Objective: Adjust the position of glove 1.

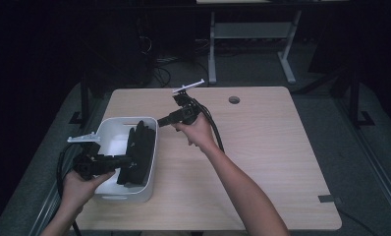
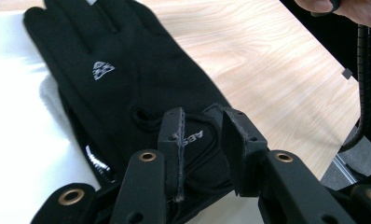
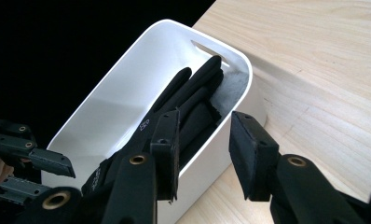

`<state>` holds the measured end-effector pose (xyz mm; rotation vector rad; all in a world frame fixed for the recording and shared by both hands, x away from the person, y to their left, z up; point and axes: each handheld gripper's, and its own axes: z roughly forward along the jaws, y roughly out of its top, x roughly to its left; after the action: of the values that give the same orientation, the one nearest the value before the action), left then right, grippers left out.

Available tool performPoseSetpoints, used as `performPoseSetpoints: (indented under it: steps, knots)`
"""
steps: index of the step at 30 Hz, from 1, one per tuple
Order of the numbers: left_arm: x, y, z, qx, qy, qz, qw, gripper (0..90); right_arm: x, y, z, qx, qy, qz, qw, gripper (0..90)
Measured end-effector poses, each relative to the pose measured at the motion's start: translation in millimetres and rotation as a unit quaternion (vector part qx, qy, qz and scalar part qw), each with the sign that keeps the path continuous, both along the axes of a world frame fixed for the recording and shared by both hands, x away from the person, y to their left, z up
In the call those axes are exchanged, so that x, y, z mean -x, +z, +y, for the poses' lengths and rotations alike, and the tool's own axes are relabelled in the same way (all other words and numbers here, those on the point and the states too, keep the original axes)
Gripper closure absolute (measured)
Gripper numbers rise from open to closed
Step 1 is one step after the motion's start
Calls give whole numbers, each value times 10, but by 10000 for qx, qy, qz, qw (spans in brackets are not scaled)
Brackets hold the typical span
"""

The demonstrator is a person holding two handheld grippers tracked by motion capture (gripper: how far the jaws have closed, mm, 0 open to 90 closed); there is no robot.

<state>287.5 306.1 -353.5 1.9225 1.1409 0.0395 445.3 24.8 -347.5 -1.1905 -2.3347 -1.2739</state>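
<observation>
Black jaws of the left gripper [image 2: 203,140] sit over the cuff of a black glove [image 2: 127,84], while the right gripper [image 3: 204,140] hangs released beside the white bin [image 3: 127,98].

Left jaws straddle the glove's cuff end, by a white label, with a gap between the pads; whether they pinch the fabric I cannot tell. Right jaws stand apart with nothing between them, above the bin's near rim, just off the glove. Outward from them, the glove lies lengthwise in the bin, draped along its right wall with fingers pointing to the far end, a small silver emblem on its back. From above, the bin [image 1: 110,129] sits at the left edge of the wooden table [image 1: 262,162], left gripper [image 1: 116,162] at its near end, right gripper [image 1: 161,121] at its far right corner.
</observation>
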Motion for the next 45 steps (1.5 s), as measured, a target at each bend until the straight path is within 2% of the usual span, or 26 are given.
performPoseSetpoints:
  steps: [20, 33, 45]
  knots:
    - [-61, 55, -307, 34, -265, -52, 9996, 679, 61, 83, -388, -192, -127, -74, 9997, 584]
    - [-70, 95, -448, 7, -373, -156, 9992, 678, 124, 109, -587, -182, -189, -118, 9996, 580]
    - [-88, 116, -616, -19, -512, -159, 9986, 655, 186, 151, -786, -173, -299, -147, 9993, 578]
